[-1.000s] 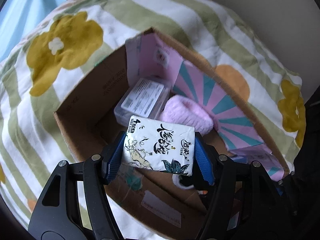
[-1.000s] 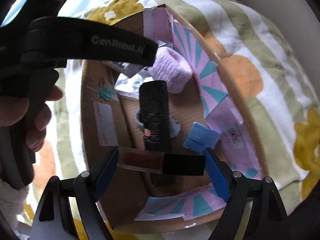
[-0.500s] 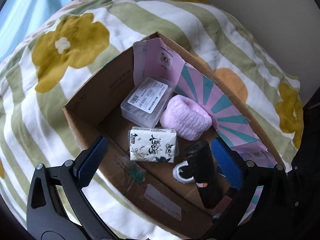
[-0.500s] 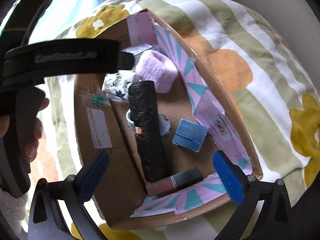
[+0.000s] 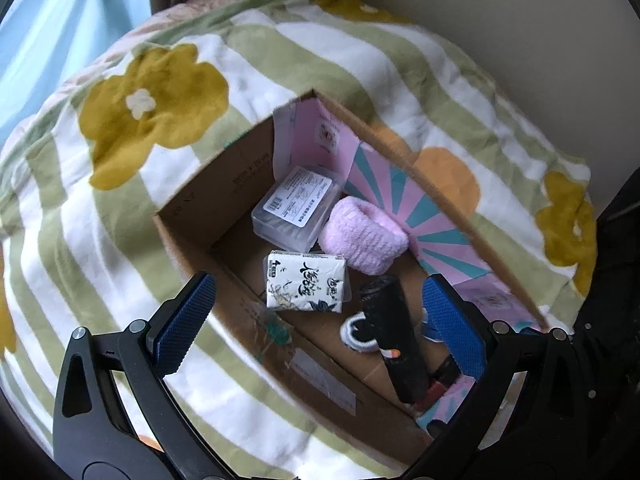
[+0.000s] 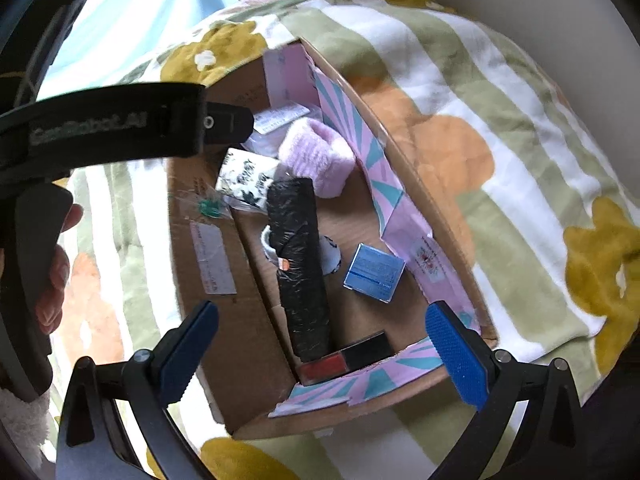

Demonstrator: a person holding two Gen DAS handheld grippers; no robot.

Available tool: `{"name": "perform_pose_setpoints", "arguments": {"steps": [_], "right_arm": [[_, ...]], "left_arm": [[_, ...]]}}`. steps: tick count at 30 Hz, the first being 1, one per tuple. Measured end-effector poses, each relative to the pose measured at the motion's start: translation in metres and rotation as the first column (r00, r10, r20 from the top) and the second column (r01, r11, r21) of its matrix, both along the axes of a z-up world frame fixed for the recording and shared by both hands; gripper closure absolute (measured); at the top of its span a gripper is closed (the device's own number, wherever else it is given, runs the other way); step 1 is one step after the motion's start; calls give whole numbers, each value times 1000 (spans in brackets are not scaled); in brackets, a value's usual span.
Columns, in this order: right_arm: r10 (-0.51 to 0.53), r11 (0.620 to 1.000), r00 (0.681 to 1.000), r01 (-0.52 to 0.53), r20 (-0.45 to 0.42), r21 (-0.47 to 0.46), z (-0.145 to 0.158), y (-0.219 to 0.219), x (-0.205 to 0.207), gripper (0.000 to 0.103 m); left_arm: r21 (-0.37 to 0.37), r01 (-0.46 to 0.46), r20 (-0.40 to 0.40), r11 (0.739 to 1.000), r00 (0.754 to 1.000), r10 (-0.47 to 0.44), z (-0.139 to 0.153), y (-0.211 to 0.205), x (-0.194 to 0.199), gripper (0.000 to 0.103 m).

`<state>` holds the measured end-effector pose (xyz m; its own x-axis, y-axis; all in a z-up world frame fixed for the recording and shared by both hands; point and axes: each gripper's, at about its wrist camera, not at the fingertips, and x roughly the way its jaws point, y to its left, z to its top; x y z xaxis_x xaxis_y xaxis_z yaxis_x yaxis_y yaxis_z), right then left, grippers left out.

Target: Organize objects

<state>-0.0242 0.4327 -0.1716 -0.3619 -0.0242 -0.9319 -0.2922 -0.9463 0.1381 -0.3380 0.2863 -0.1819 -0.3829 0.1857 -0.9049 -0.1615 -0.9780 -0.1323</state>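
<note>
An open cardboard box lies on a flowered blanket. Inside it are a white tissue pack, a clear plastic case, a pink fluffy roll, a black roll, a small blue box and a red-and-black lipstick. My left gripper hangs open above the tissue pack, holding nothing. Above the box's near end, my right gripper is open too, with the lipstick lying below it.
The blanket with yellow and orange flowers surrounds the box. A pale wall rises behind. In the right wrist view the left gripper's black body and a person's hand fill the left side.
Both grippers have opened: the left let go of the tissue pack and the right let go of the lipstick, which now lie in the box. Both have risen away from it.
</note>
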Motion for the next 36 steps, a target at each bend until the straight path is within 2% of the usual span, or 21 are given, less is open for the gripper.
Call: {"name": "perform_pose_setpoints", "arguments": {"steps": [4,10,16,20,25,31,36], "right_arm": [[26,999,999,-25,-37,20,29,-7,3,0],[102,993,991,-97,-86,61,71,-27,8,0],[202,978,970,-194,-133,73,107,-60,8,0],[270,962,949,-259,-165,82,126,-87,7,0],[329,944,923,-318,-197,86,144,-117,8,0],[393,919,893,-383,-219,89,156,-149,13,0],[446,895,871,-434,-209,99,153,-173,20,0]], "left_arm": [[16,-23,-38,1000,999,24,29,-7,20,1],[-38,-76,-119,996,990,71,82,-25,61,1],[-16,-222,-179,975,960,215,130,-71,108,1],[-9,-340,-205,940,921,331,152,-108,150,1],[-6,-452,-215,892,871,441,167,-148,205,1],[4,-555,-213,832,812,543,167,-182,269,1],[-8,-617,-212,787,770,601,155,-201,313,1]]}}
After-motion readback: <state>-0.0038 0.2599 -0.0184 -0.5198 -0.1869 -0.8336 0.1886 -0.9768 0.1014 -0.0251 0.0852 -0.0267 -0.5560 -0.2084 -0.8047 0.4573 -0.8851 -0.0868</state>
